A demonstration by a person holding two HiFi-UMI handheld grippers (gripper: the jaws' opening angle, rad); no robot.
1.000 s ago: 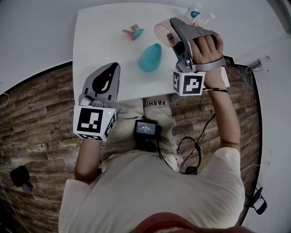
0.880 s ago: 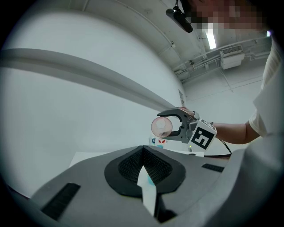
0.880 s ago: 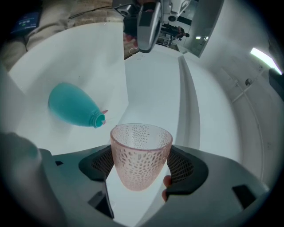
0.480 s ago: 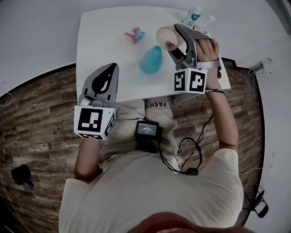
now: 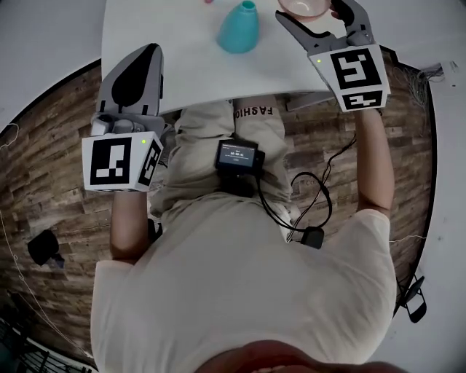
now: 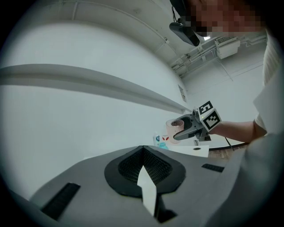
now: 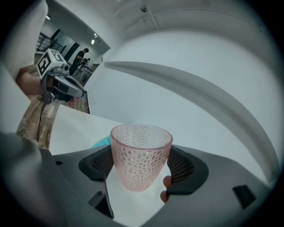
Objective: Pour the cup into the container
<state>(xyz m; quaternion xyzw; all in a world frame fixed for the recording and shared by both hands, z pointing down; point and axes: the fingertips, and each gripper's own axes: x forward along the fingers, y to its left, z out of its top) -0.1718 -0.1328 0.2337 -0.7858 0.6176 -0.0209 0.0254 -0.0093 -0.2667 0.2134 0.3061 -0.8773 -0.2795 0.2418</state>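
A pink dotted translucent cup (image 7: pixel 141 153) stands upright between the pads of my right gripper (image 7: pixel 142 167), which is shut on it. In the head view the cup (image 5: pixel 306 7) is at the top edge, held by the right gripper (image 5: pixel 314 13) above the white table (image 5: pixel 189 73), just right of the teal vase-shaped container (image 5: pixel 239 28). A teal edge of the container (image 7: pixel 103 141) shows behind the cup. My left gripper (image 5: pixel 145 62) is shut on nothing at the table's left front edge, its jaws (image 6: pixel 144 173) closed together.
A small bottle (image 6: pixel 156 139) stands at the far end of the table. The left gripper (image 7: pixel 57 82) shows far left in the right gripper view. Wood floor (image 5: pixel 51 160) lies around the table; a device with cables (image 5: pixel 237 156) hangs at the person's waist.
The cup lay tilted toward the teal container; now it is upright and further right of it. The head view has dropped, so the table sits at the top edge.
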